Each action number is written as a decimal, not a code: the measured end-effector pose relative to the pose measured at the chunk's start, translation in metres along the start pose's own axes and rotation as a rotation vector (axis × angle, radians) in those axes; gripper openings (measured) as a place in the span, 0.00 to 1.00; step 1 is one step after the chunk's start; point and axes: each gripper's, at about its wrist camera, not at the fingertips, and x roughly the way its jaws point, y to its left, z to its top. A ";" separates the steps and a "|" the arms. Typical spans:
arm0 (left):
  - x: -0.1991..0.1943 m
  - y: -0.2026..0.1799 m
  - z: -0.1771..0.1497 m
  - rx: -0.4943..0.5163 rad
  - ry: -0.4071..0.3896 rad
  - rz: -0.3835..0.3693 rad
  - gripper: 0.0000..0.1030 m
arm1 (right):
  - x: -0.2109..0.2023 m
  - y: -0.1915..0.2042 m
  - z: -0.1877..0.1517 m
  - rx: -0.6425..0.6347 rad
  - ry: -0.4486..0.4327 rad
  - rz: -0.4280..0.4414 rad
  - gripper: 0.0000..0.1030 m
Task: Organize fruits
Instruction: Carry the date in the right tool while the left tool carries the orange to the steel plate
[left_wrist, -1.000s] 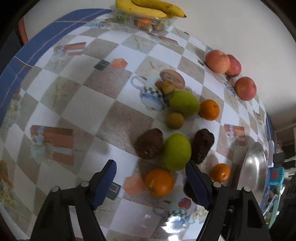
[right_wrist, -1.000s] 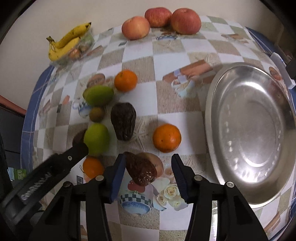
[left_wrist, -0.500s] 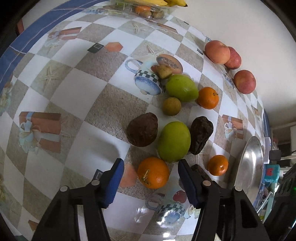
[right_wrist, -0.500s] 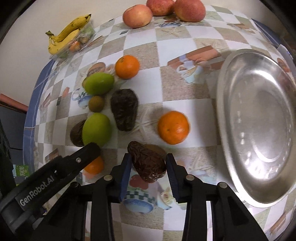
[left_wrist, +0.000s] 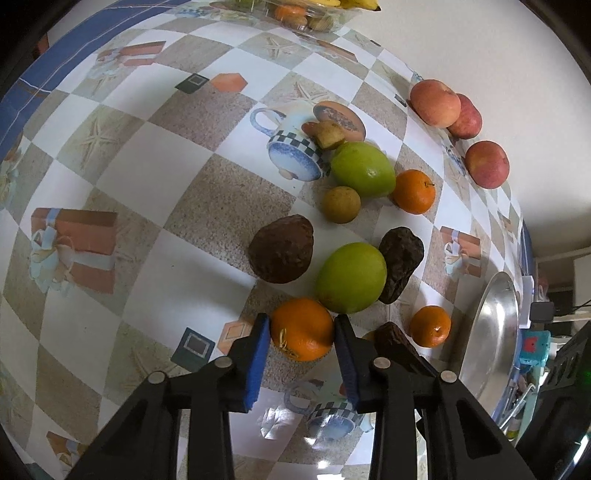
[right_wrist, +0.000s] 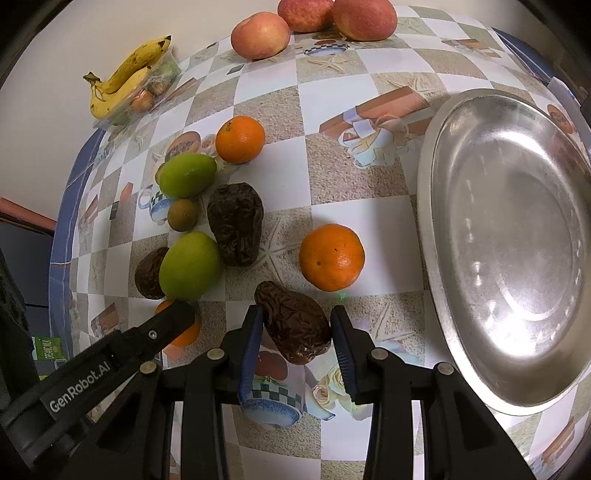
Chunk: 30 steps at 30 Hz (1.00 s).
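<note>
Currently the left gripper (left_wrist: 301, 341) has just closed onto a round orange tangerine (left_wrist: 302, 328) and the right gripper (right_wrist: 297, 332) clamps a wrinkled dark-brown avocado (right_wrist: 293, 321) — lifted together, either rounded fruit may slip and roll across the chequered tablecloth (right_wrist: 332, 177).

- Home dining spot: a table (right_wrist: 280, 110) under a checkered oilcloth printed with cups and gift boxes, pushed against a plain wall.
- Loose fruit, bananas (right_wrist: 127, 75), a steel platter (right_wrist: 517, 236) beside them.
- Household clutter past the edge.

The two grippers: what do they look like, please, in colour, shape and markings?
Both the left gripper and the right gripper are matte black, with two angular fingers, silver round screws and blue ribbed pads. The left one carries white lettering "GenRobot.AI" on its side.
</note>
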 end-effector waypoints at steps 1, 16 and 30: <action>-0.001 0.001 0.000 -0.001 0.000 -0.001 0.36 | 0.000 0.000 0.000 0.002 0.000 0.001 0.38; -0.048 -0.011 0.005 0.023 -0.136 -0.070 0.36 | -0.052 0.006 0.008 -0.003 -0.136 0.075 0.38; -0.037 -0.097 -0.018 0.249 -0.107 -0.189 0.36 | -0.085 -0.096 0.025 0.228 -0.257 -0.116 0.38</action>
